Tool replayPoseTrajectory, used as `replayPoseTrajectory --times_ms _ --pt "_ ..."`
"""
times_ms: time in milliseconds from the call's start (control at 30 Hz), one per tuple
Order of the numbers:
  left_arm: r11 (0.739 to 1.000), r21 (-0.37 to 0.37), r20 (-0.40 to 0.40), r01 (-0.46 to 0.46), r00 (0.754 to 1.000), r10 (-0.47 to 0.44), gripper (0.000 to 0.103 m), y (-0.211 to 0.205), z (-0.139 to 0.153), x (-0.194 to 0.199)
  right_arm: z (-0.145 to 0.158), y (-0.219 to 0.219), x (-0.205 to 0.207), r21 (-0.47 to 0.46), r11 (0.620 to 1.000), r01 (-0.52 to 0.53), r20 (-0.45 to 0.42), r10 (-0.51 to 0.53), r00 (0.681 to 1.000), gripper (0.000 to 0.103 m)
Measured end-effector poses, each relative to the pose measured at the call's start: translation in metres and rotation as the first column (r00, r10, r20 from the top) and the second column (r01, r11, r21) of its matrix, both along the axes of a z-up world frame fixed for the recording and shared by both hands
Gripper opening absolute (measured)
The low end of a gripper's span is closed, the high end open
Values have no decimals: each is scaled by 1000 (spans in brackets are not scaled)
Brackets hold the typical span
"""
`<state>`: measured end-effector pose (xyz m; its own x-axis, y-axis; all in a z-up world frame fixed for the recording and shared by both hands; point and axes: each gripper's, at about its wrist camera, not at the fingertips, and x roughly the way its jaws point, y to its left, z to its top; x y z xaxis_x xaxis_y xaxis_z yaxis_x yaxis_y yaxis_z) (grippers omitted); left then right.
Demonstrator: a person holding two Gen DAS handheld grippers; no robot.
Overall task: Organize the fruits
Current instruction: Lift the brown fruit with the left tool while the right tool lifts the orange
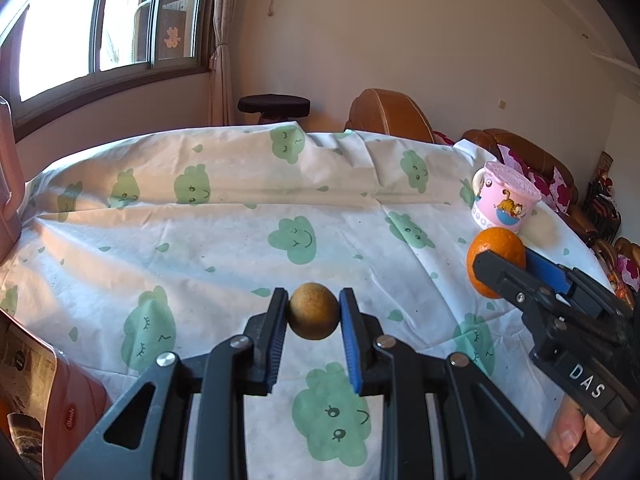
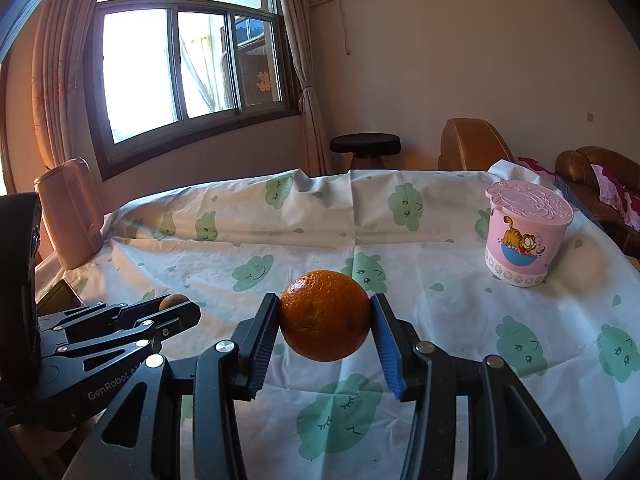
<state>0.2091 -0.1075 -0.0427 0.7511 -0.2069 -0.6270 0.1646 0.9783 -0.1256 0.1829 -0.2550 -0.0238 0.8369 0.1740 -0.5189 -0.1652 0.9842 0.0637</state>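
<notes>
My left gripper (image 1: pixel 313 312) is shut on a small round brown fruit (image 1: pixel 313 311) and holds it above the table. My right gripper (image 2: pixel 325 322) is shut on an orange (image 2: pixel 325 315) and holds it above the table too. In the left wrist view the right gripper (image 1: pixel 505 265) shows at the right with the orange (image 1: pixel 495 256) in it. In the right wrist view the left gripper (image 2: pixel 176 312) shows at the left, the brown fruit (image 2: pixel 173 301) peeking above its fingers.
The table wears a white cloth with green cloud faces (image 1: pixel 224 240). A pink lidded cartoon cup (image 2: pixel 524 236) stands at the far right, also in the left wrist view (image 1: pixel 505 200). A pink jug (image 2: pixel 74 212) stands far left. A pink box (image 1: pixel 60 396) lies at the near left edge.
</notes>
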Motion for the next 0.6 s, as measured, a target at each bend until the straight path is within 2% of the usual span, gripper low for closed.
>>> replayPoseTrajectory --times_ms 600 --pt "1000 1 60 -20 998 19 27 4 6 -12 6 1 -10 -14 1000 7 61 -7 998 48"
